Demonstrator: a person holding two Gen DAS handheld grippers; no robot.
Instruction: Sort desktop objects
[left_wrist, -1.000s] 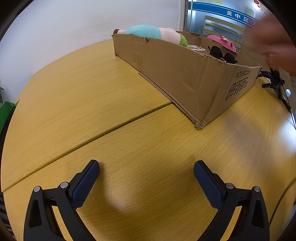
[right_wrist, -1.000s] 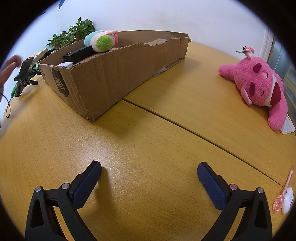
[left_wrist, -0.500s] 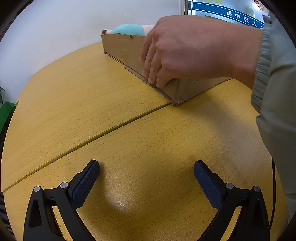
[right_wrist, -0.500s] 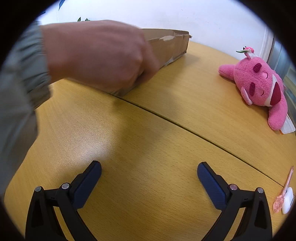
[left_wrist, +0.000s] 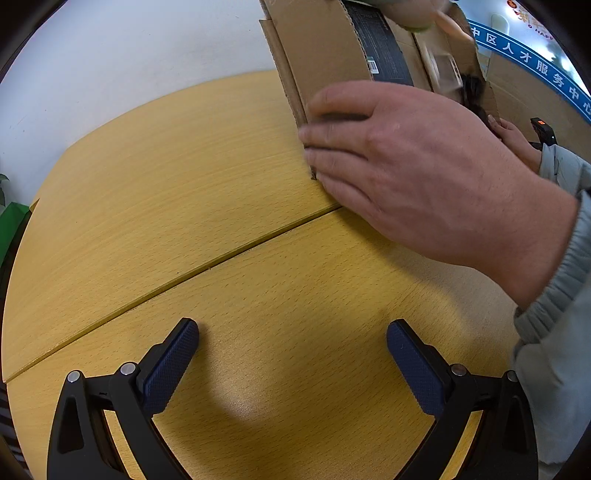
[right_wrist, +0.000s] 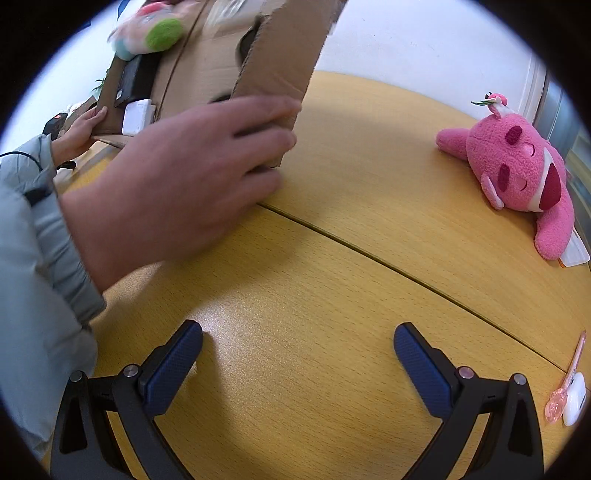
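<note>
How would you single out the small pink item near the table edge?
In the right wrist view, start at the pink plush toy on the wooden table, then look down the right edge. The translucent pink spoon lies against a white case; it alone is thin and see-through.

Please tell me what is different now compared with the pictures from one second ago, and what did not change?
The cardboard box, which lay flat on the table, is now tipped up on its near end. A bare hand came in, took its near corner and lifted; a second hand holds the far side. The contents are sliding inside. The pink plush toy stayed put, and both grippers rest with jaws open, empty.
</note>
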